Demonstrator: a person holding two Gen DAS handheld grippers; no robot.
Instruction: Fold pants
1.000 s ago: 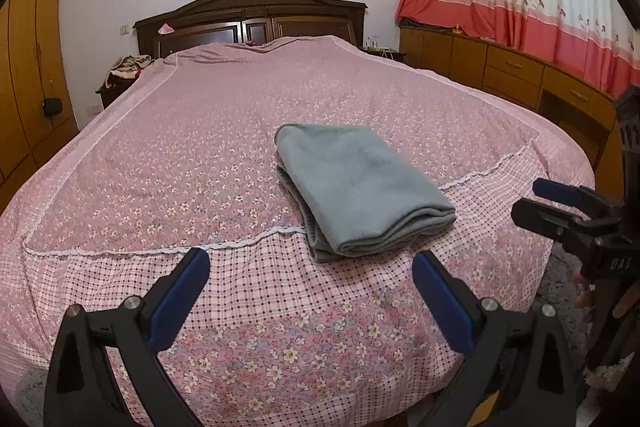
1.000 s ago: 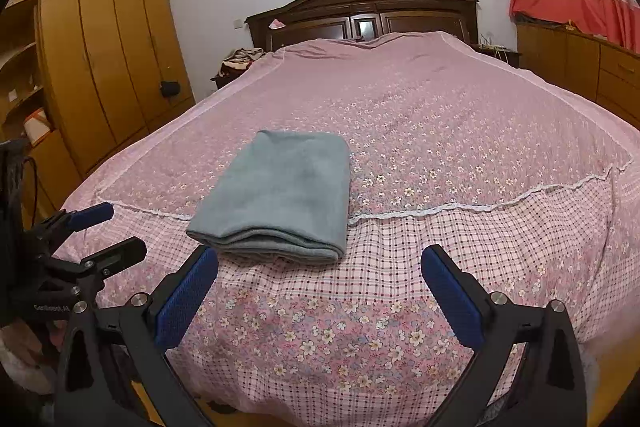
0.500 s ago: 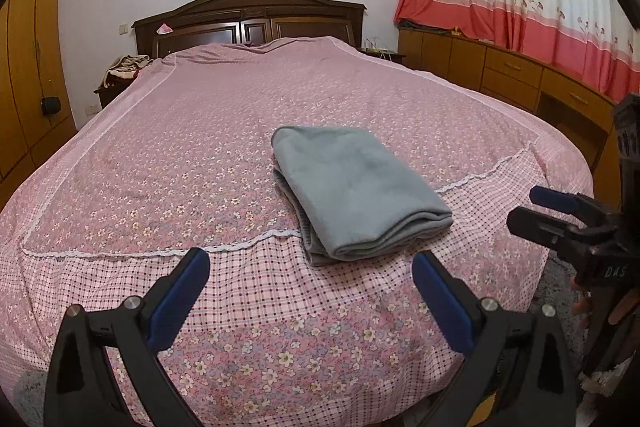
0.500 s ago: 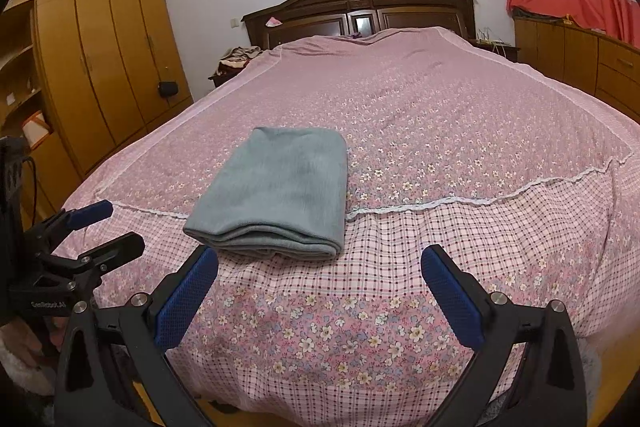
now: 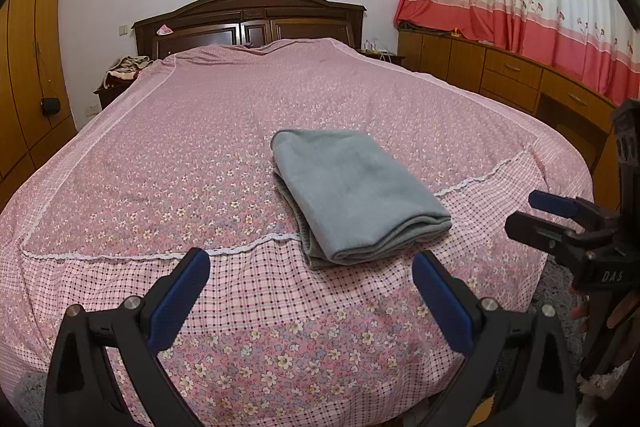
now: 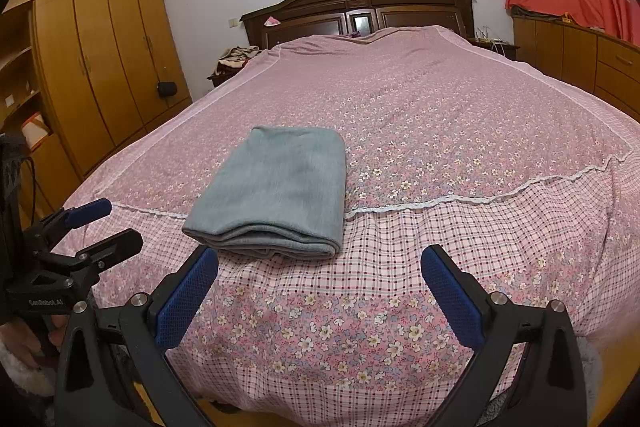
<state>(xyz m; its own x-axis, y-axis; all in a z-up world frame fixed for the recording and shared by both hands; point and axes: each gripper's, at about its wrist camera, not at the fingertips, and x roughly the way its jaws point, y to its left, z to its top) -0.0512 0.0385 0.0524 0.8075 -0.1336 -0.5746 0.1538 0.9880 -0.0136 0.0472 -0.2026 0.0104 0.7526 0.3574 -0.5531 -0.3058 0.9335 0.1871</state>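
Left wrist view shows the left gripper (image 5: 308, 281) with its two blue-padded fingers (image 5: 178, 293) spread wide, nothing between them and nothing touching them; they hang over the near checked border of the bed (image 5: 168, 155), clear of the cloth. Beyond and a little to the right of that gap lie the grey pants (image 5: 356, 191), folded into a compact, thick rectangle with stacked layers showing along the near edge. The bundle rests flat on the pink floral bedspread, straddling the white lace trim (image 5: 236, 247) that separates the flowered field from the checked border. At the right edge of this view the right gripper (image 5: 560, 215) appears side-on, its dark fingers parted and holding nothing, near the corner of the bed.

From the right wrist view, the right gripper (image 6: 320, 279) likewise has its blue fingers (image 6: 450, 295) released and wide apart, empty, above the checked border. The folded pants (image 6: 276, 187) sit ahead and to the left of the gap, apart from both fingers. The left gripper (image 6: 96, 227) shows at the left edge, fingers apart, held by a hand (image 6: 24, 339) partly seen below it. A dark wooden headboard (image 6: 360, 11) stands at the far end of the bed, with a wooden wardrobe (image 6: 100, 59) along the left wall.
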